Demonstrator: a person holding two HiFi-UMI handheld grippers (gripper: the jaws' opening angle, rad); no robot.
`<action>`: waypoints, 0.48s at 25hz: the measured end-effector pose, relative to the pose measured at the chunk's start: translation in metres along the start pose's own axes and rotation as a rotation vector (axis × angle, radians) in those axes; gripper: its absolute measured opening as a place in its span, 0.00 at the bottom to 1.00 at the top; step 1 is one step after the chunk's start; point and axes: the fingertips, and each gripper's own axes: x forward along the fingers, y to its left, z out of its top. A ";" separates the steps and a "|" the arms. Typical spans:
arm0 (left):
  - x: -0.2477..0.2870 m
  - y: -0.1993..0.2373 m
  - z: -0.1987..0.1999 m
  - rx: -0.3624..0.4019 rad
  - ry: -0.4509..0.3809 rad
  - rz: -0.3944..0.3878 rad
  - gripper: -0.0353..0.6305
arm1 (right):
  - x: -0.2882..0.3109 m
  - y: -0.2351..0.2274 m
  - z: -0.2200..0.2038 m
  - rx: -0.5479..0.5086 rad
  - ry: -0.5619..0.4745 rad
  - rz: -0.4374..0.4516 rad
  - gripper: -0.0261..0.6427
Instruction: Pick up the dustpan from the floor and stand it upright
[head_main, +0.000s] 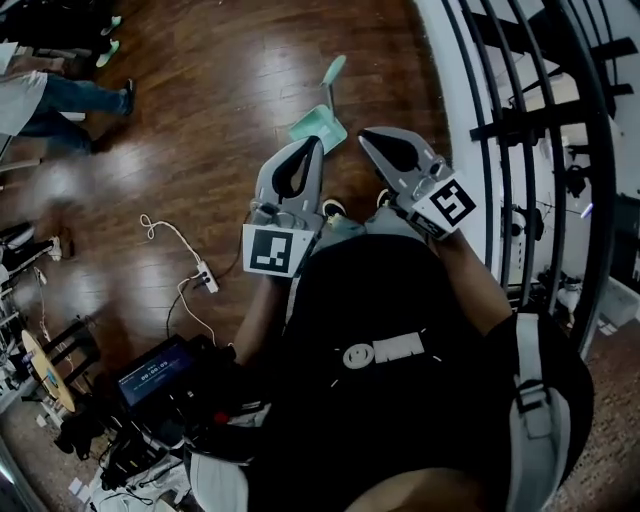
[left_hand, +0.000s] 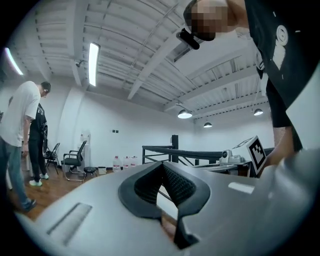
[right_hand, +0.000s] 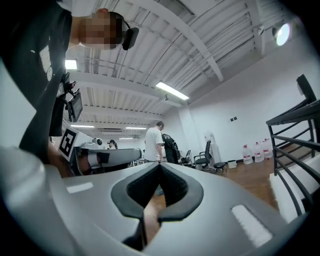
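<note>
My head camera looks steeply down past the torso onto the wood floor (head_main: 200, 120), with the left gripper (head_main: 312, 145) and right gripper (head_main: 368, 135) close, toward twelve o'clock. Each gripper camera sits right behind its own jaws, facing level across the room — both catch the office chair (left_hand: 75, 160) and water bottles (left_hand: 125, 162).
</note>
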 end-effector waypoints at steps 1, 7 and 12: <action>-0.003 0.001 -0.006 0.006 0.006 0.007 0.08 | 0.003 0.003 -0.008 0.005 0.008 0.009 0.04; -0.013 -0.001 -0.020 0.025 0.014 0.011 0.08 | 0.010 0.021 -0.024 -0.028 0.069 0.024 0.04; -0.001 -0.014 -0.014 0.015 0.011 -0.009 0.08 | 0.000 0.010 -0.013 -0.039 0.076 -0.002 0.04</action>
